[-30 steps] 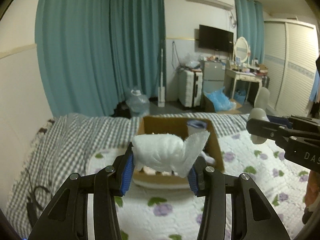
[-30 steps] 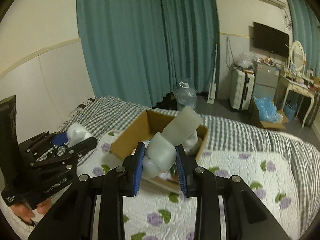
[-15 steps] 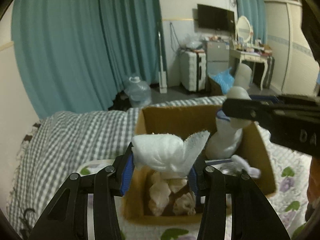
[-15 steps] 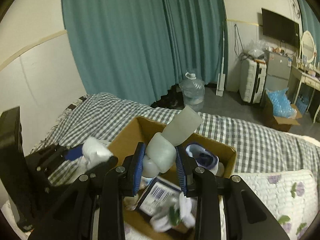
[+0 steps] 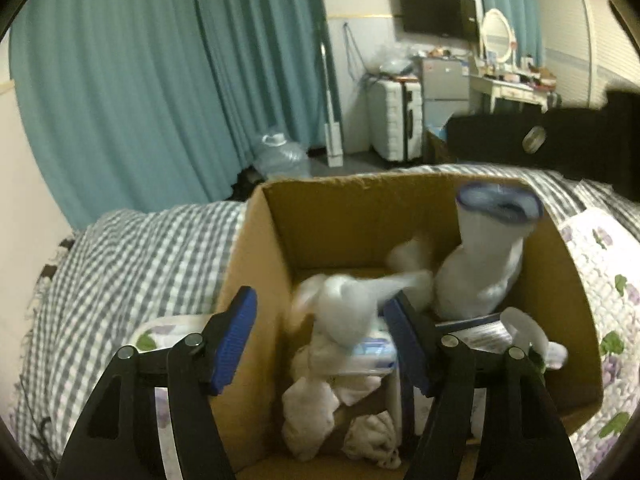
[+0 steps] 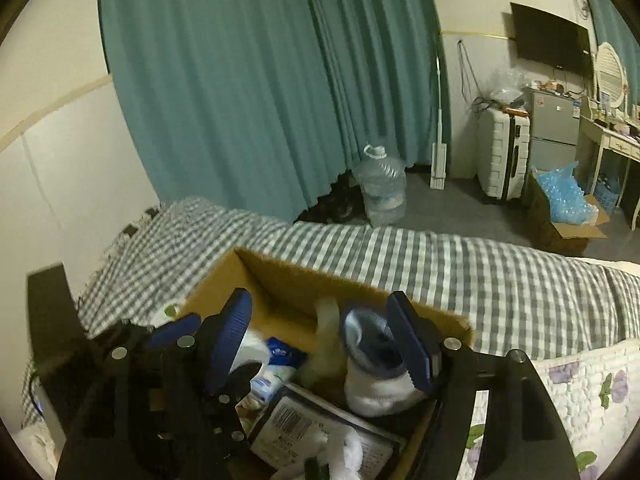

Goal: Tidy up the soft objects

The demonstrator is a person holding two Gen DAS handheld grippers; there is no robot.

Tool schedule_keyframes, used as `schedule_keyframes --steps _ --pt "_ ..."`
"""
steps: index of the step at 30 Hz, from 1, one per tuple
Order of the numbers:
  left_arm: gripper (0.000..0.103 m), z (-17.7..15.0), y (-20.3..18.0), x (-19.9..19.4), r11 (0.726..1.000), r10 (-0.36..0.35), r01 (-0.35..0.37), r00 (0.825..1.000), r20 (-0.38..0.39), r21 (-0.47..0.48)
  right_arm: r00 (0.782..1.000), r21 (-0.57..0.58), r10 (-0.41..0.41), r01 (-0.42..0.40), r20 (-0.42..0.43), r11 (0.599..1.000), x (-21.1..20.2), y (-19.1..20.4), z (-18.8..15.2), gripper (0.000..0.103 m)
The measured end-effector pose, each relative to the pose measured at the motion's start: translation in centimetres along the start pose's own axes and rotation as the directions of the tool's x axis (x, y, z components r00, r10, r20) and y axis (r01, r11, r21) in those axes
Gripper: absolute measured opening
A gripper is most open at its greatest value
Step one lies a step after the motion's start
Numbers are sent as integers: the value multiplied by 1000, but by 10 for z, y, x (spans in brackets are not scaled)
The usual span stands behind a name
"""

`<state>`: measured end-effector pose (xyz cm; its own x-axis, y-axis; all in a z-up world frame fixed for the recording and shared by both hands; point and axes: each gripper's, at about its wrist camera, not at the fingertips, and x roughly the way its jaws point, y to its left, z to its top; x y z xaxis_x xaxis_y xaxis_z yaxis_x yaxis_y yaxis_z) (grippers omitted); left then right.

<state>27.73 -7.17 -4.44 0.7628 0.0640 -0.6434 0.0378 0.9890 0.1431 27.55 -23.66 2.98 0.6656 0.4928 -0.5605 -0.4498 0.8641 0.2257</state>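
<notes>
A brown cardboard box (image 5: 352, 204) sits on the bed and holds several soft things. My left gripper (image 5: 322, 334) is open over the box's left part, its left finger outside the wall. A white fluffy cloth (image 5: 348, 308), blurred, drops between its fingers onto the pile of white cloths (image 5: 316, 396). A white sock with a blue rim (image 5: 488, 248) stands in the right corner. My right gripper (image 6: 320, 338) is open above the box (image 6: 288, 280), and the blue-rimmed sock (image 6: 374, 364) stands between its fingers. A pale soft piece (image 6: 326, 316) lies blurred beside the sock.
The box rests on a floral quilt (image 5: 600, 248) over a grey checked bedspread (image 5: 120, 264). A barcoded packet (image 6: 304, 420) lies in the box. Teal curtains (image 6: 260, 80), a water jug (image 6: 380, 190), a white suitcase (image 6: 502, 152) and a dressing table (image 5: 508, 84) stand beyond.
Both grippers have opened over the box. The white cloth has left my left gripper and falls in. The pale soft pieces have left my right gripper. Both views moved closer to the box.
</notes>
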Motion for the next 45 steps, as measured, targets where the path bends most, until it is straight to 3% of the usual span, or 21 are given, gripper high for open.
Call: schedule_keyframes --steps 6,10,13,15,16,20,23,26,28,30,32,39,42,45 --pt "67 15 12 -48 1000 6 -5 999 45 -22 996 59 -36 31 86 998 -64 2 19 70" --pt "67 35 20 -114 1000 9 -7 989 145 -16 987 55 -62 54 151 997 -129 20 31 73" --pt "68 48 27 -173 1000 0 4 971 238 -17 969 13 -106 106 224 994 -196 44 37 76" --pt "81 54 30 -218 1000 -7 11 951 309 -10 954 -18 -134 144 270 989 -236 61 40 79" --pt "84 55 33 -237 1000 -8 11 941 338 -7 946 -27 -148 163 287 986 -251 69 41 85" --pt "84 49 51 -314 1000 -5 16 880 476 -19 911 -81 -182 227 371 970 -317 107 33 102" --pt "85 36 70 -357 999 -9 32 839 545 -33 887 -83 -222 277 404 957 -348 132 16 103" --pt "93 15 79 -379 999 23 7 800 600 -47 892 -56 -218 261 396 964 -357 142 -2 103" --pt "93 5 84 -381 998 37 -3 787 616 -55 889 -32 -208 242 407 970 -357 148 -18 103" --pt "93 -9 88 -374 998 38 -3 789 613 -57 874 -22 -225 260 430 965 -351 151 -37 103" --pt "93 -19 91 -360 998 36 2 802 596 -63 870 -5 -227 255 438 967 -334 151 -56 103" --pt "93 -60 89 -275 997 20 16 872 490 -69 889 60 -235 230 394 971 -263 132 -116 103" --pt "93 -71 87 -236 997 2 30 913 408 -72 898 79 -269 258 347 963 -233 119 -134 103" --pt "93 -84 84 -213 996 -3 34 926 377 -78 906 95 -294 278 304 956 -207 104 -147 103"
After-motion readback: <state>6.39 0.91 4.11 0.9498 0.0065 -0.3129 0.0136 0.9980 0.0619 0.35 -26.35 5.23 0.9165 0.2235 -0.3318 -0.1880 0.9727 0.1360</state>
